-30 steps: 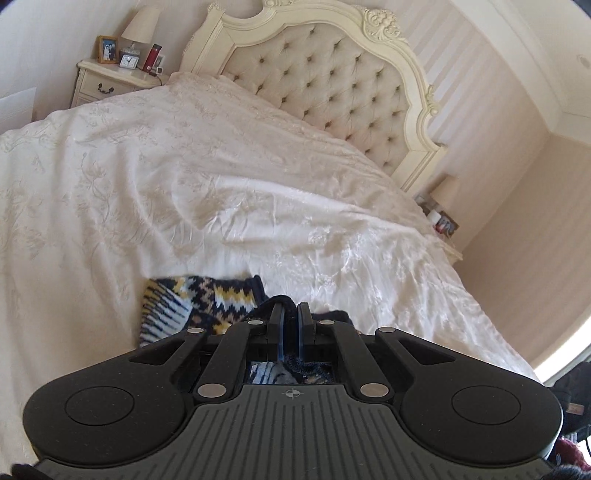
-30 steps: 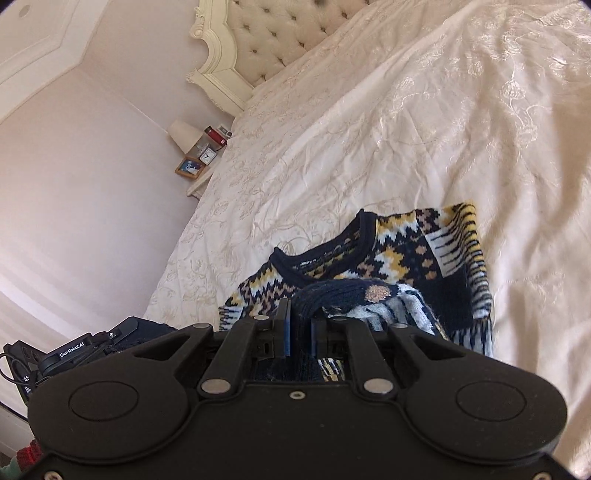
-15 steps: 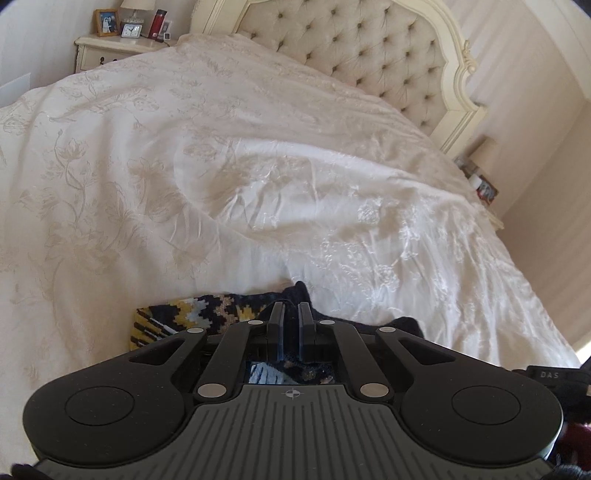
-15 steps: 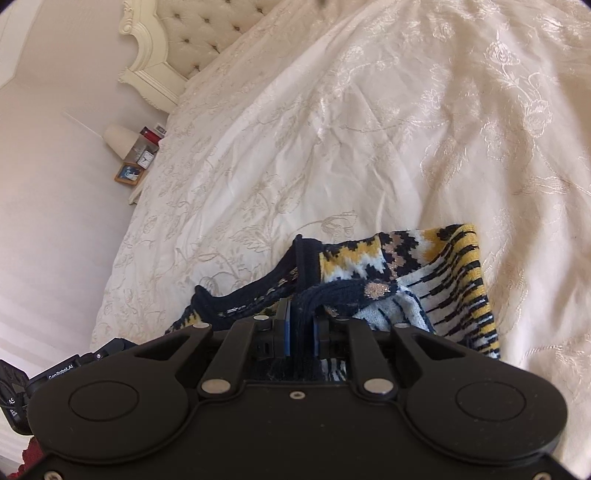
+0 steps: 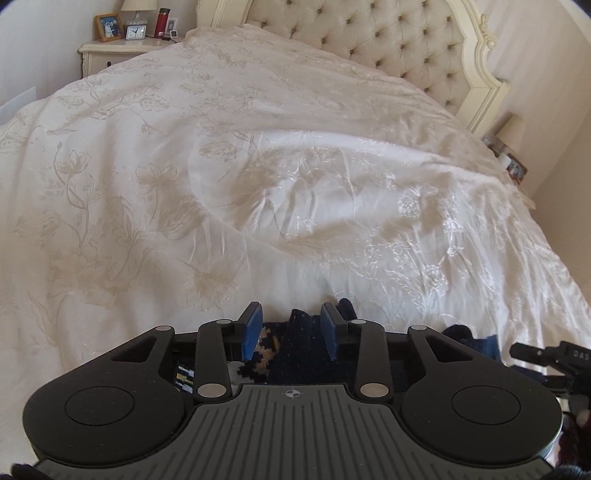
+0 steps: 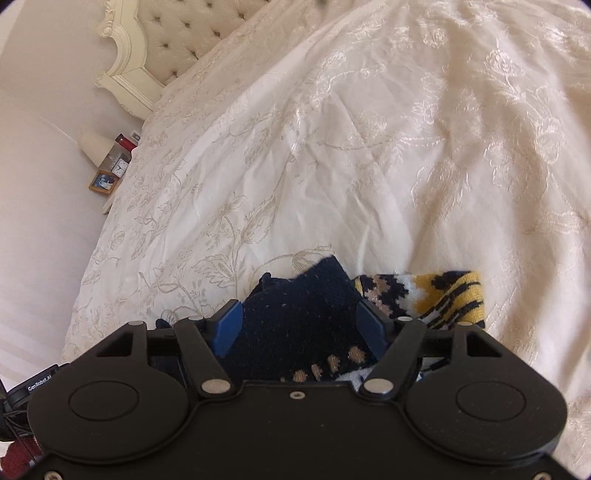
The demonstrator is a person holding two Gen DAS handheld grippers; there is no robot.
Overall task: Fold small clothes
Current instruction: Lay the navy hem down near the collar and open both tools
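Left wrist view shows both grippers, left gripper [image 5: 291, 334] and right gripper [image 6: 301, 326], now wide-jawed, releasing the sweater [image 6: 306, 314] onto the bed [image 5: 258, 184], fold laid.

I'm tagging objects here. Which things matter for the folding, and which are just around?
Job:
patterned knit sweater
left gripper, open
right gripper, open
bedspread as the work surface

Just around:
nightstand
alarm clock
picture frame
red bottle
headboard
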